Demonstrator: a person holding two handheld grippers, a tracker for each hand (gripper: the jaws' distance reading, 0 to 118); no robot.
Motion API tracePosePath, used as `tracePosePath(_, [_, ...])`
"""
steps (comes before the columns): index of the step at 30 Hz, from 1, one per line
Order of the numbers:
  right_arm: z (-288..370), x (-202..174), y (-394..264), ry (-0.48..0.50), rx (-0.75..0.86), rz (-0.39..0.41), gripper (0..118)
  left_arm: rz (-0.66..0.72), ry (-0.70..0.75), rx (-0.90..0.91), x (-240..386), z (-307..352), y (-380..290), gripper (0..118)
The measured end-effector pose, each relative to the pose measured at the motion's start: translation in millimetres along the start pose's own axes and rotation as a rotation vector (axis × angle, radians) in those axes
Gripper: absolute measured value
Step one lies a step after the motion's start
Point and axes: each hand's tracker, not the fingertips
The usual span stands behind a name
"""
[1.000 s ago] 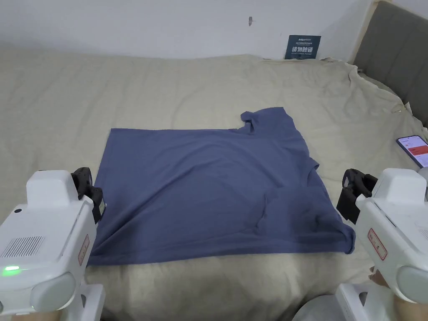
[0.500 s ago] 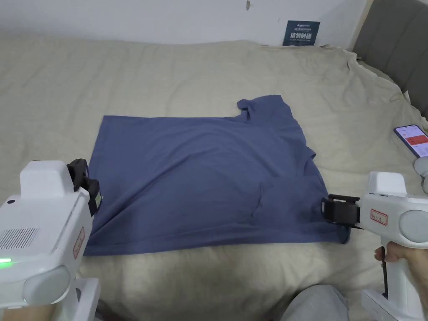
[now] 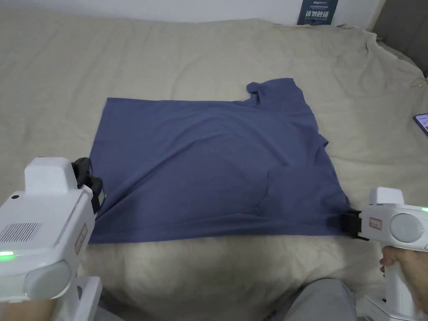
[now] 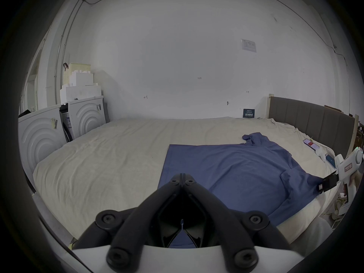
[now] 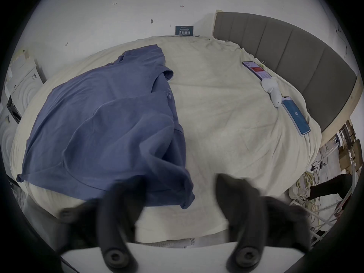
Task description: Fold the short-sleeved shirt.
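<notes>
A blue short-sleeved shirt (image 3: 209, 167) lies spread on the beige bed sheet (image 3: 188, 50), collar to the right and hem to the left. One sleeve (image 3: 271, 90) lies bunched at the far edge. My left gripper (image 3: 90, 184) hovers at the shirt's left edge, and in the left gripper view its jaws (image 4: 182, 180) are shut with nothing in them, over the shirt (image 4: 236, 169). My right gripper (image 3: 350, 223) is at the near right corner. In the right gripper view it (image 5: 182, 180) is open, the jaws wide apart on either side of the shirt (image 5: 98, 119) corner.
Two phones (image 5: 254, 69) (image 5: 295, 117) and a small white device (image 5: 272, 89) lie on the sheet to the right, near the grey headboard (image 5: 295, 50). White machines (image 4: 39, 135) stand beyond the bed's left side. A person's knee (image 3: 322, 301) is at the near edge.
My right gripper has dropped, turned sideways and moved in to the shirt's near right corner. The head camera has tilted down. The left gripper has hardly moved.
</notes>
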Motion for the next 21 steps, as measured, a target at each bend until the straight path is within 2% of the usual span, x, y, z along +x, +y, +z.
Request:
tracePosePath(1, [0, 0, 0, 0.007, 0.001, -0.003, 8, 0.001, 0.002, -0.005, -1, -1, -1, 0])
tracePosePath(4, [4, 2, -3, 0.044, 0.011, -0.022, 4, 0.006, 0.016, -0.033, -4, -3, -1, 0])
tracePosePath(5, [6, 2, -4, 0.056, 0.015, -0.023, 3, 0.01, 0.023, -0.05, -6, -5, -1, 9])
tracePosePath(6, [9, 2, -4, 0.056, 0.023, -0.02, 3, 0.011, 0.029, -0.073, -8, -9, -1, 23])
tracePosePath(7, [12, 3, -4, 0.053, 0.031, -0.015, 3, 0.017, 0.048, -0.089, -11, -12, -1, 54])
tracePosePath(8, [14, 6, -4, 0.055, 0.036, -0.016, 3, 0.03, 0.059, -0.104, -15, -14, 0, 80])
tracePosePath(9, [17, 8, -4, 0.061, 0.039, -0.018, 3, 0.05, 0.062, -0.135, -20, -17, 1, 97])
tracePosePath(10, [21, 9, -4, 0.067, 0.046, -0.023, 3, 0.07, 0.047, -0.166, -26, -20, 4, 108])
tracePosePath(15, [37, 9, -1, 0.082, 0.087, -0.015, 3, 0.042, 0.062, -0.253, -49, -26, 9, 113])
tracePosePath(18, [39, 10, 1, 0.088, 0.1, -0.015, 3, 0.067, 0.038, -0.38, -67, -35, 2, 115])
tracePosePath(21, [37, 11, 2, 0.086, 0.1, -0.016, 3, 0.034, 0.018, -0.533, -76, -44, -15, 115])
